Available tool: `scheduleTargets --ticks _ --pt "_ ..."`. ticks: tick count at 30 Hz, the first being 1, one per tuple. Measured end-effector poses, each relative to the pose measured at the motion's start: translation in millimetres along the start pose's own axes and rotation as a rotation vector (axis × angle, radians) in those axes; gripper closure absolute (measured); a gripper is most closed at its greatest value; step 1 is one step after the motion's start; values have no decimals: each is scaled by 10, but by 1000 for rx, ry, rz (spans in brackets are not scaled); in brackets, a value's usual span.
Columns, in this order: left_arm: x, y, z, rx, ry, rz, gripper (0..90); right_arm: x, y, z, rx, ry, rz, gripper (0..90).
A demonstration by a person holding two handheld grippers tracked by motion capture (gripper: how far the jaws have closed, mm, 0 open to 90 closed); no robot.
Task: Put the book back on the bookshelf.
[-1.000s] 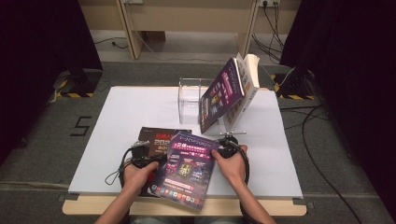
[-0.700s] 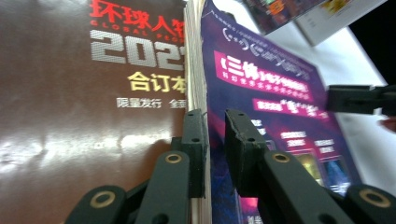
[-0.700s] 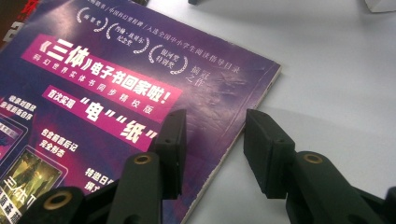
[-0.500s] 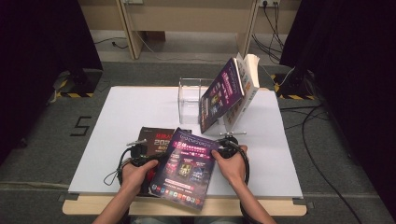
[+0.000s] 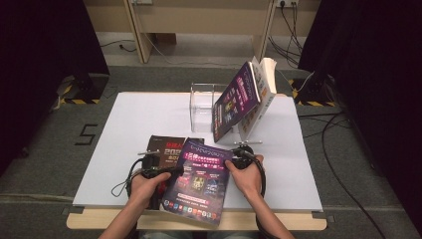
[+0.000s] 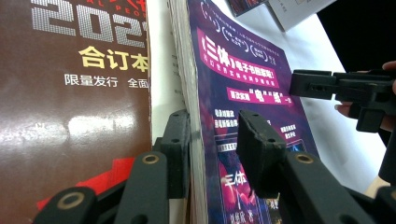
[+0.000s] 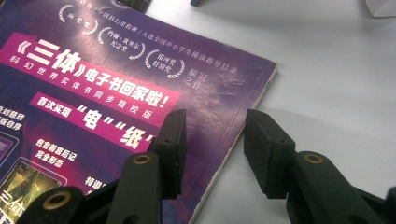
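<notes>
A: Where does the purple magazine (image 5: 199,181) lie?

B: At the near edge of the desk (image 5: 129,124), its left side lapping over the brown magazine (image 5: 166,149); its near end juts past the desk's edge; farther off, to the right, more books (image 5: 244,102) lean against a clear acrylic stand (image 5: 201,104).

A: And the jaws?

B: The left gripper (image 6: 212,149) straddles the purple magazine's left edge; its jaws have just been opening, and the far pad stands clear of the cover, so I judge it a release, not a grip. The right gripper (image 7: 212,149) spans the right edge with its jaws apart, pressing nothing.

A: How to do it well?

B: Let the left jaws open fully before drawing back, lest a pad drag the pages; keep the right jaws level with the cover; I would push the magazine farther onto the desk so it cannot tip off.
</notes>
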State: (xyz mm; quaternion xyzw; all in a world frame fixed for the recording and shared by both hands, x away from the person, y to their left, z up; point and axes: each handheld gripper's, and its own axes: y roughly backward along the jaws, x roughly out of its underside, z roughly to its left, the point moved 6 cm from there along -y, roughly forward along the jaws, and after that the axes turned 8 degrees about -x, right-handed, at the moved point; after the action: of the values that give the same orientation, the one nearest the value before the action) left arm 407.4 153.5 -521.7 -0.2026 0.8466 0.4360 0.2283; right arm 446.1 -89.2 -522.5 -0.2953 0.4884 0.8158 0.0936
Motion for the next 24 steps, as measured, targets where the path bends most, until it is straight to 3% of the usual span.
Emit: scheduleTargets --ticks 3,6,11,15,19,24 --pt "8 -61 43 6 34 13 597 -2 -1 -3 -1 5 1 598" --pt "5 -86 54 23 56 18 624 -2 0 1 -1 4 5 597" --pt "2 -85 25 -8 -4 7 721 -6 1 3 -1 3 11 597" --pt "-12 -37 -44 23 -56 -28 816 -7 1 2 -1 0 12 596" --pt "-8 -12 -54 50 -73 -57 823 -28 8 -20 -31 -6 25 598" --pt "-5 47 -85 83 -112 -107 825 -144 -1 -90 -54 -21 0 575"
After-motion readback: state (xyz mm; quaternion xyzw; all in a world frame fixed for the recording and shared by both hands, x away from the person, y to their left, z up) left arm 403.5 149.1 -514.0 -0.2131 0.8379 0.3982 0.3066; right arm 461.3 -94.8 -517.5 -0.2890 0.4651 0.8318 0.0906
